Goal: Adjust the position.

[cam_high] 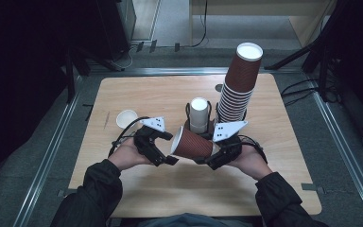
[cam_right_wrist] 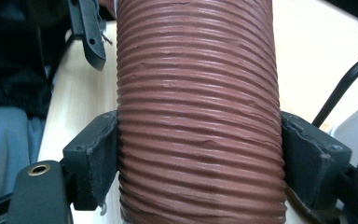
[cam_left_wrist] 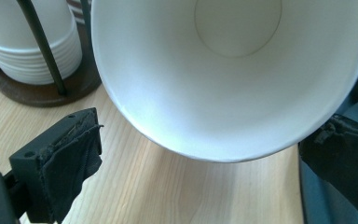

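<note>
A brown ribbed paper cup [cam_high: 194, 144] lies on its side above the table, white mouth turned to the left. My right gripper [cam_high: 207, 155] is shut on its body; in the right gripper view both pads press the ribbed cup [cam_right_wrist: 198, 116] from either side. At the cup's mouth my left gripper [cam_high: 170, 149] stands open. In the left gripper view the white inside of the cup [cam_left_wrist: 233, 70] faces the camera, and the two black pads [cam_left_wrist: 70, 158] stand wide of its rim without touching it.
A tall leaning stack of brown cups [cam_high: 238, 90] rises at the back right of the wooden table [cam_high: 170, 189]. White cups [cam_high: 199, 113] stand in a wire holder behind my grippers. A single white cup [cam_high: 126, 118] sits on the table to the left.
</note>
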### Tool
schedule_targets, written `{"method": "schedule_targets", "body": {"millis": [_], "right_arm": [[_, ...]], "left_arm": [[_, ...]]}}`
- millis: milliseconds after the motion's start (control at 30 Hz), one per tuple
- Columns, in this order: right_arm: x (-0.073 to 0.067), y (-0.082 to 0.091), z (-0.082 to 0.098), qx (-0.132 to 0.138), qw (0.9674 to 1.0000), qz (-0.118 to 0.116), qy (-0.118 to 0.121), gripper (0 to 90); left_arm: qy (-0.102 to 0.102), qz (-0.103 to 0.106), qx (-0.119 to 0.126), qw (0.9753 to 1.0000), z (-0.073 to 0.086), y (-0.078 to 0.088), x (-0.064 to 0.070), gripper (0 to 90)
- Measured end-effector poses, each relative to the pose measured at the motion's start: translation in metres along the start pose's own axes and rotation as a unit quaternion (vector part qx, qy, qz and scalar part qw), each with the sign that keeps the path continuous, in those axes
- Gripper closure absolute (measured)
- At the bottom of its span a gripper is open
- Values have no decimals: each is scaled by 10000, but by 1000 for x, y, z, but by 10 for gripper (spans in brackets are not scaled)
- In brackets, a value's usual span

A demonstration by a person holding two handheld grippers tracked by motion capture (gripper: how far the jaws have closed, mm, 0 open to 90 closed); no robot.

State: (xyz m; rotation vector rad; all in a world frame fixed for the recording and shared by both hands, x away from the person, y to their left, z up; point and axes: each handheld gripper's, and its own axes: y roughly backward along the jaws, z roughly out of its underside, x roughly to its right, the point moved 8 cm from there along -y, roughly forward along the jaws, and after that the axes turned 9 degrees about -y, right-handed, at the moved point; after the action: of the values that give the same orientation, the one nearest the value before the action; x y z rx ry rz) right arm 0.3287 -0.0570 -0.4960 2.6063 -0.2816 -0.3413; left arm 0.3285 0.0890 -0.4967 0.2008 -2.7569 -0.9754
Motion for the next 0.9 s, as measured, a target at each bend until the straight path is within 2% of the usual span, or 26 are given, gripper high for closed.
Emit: {"method": "schedule_targets", "body": {"millis": [67, 233, 700, 900], "right_arm": [[0, 1, -2, 153, 9998, -61, -70, 203], [-2, -1, -4, 279, 9995, -123, -78, 203], [-13, -14, -5, 236, 9993, -254, 120, 202], [-16, -21, 0, 16, 9994, -228, 250, 201]], "left_arm": [[42, 43, 114, 9999, -3, 1, 1, 0], [104, 174, 317, 9993, -9, -1, 4, 0], [212, 324, 354, 9986, -12, -9, 7, 0], [144, 327, 160, 9992, -9, -11, 8, 41]]}}
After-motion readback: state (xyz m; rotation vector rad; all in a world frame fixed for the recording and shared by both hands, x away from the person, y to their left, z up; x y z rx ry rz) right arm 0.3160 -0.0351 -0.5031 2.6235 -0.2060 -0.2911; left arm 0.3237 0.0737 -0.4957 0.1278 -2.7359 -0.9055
